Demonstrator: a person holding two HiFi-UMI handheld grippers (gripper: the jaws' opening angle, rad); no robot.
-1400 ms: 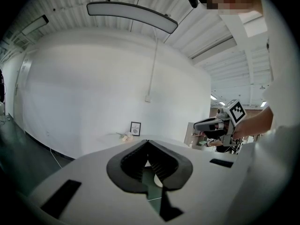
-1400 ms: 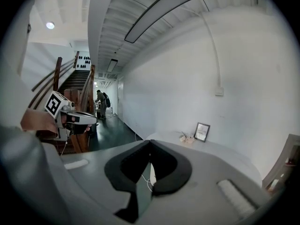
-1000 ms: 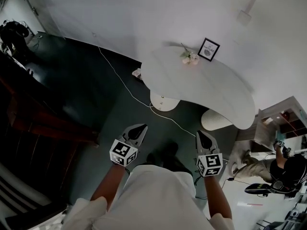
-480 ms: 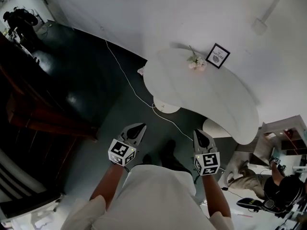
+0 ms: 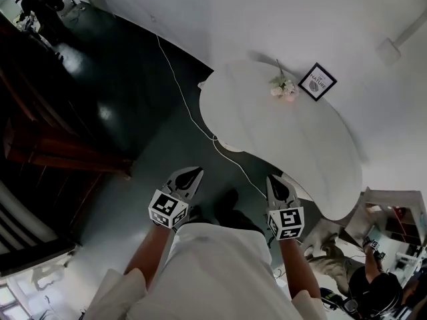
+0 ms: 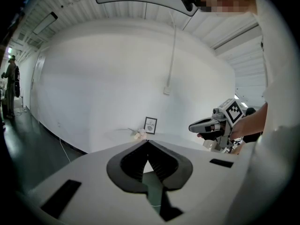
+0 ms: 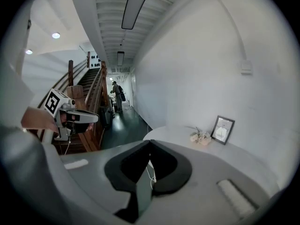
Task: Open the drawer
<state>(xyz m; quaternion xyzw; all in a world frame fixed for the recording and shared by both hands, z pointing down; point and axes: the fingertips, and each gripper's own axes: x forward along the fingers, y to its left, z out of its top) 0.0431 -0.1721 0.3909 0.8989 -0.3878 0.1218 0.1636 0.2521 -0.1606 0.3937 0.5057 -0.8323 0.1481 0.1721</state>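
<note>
The left gripper (image 6: pixel 148 142) and the right gripper (image 7: pixel 150 141) are both closed and empty. Ahead of them, a table (image 5: pixel 267 132) bears flowers (image 5: pixel 283 87) and a frame (image 5: pixel 317 82) reading "NATURE"; its smaller print is illegible. The drawer's place cannot be told.

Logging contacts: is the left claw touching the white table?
Apart. The head view shows dark floor between the left claw and the white table.
</note>
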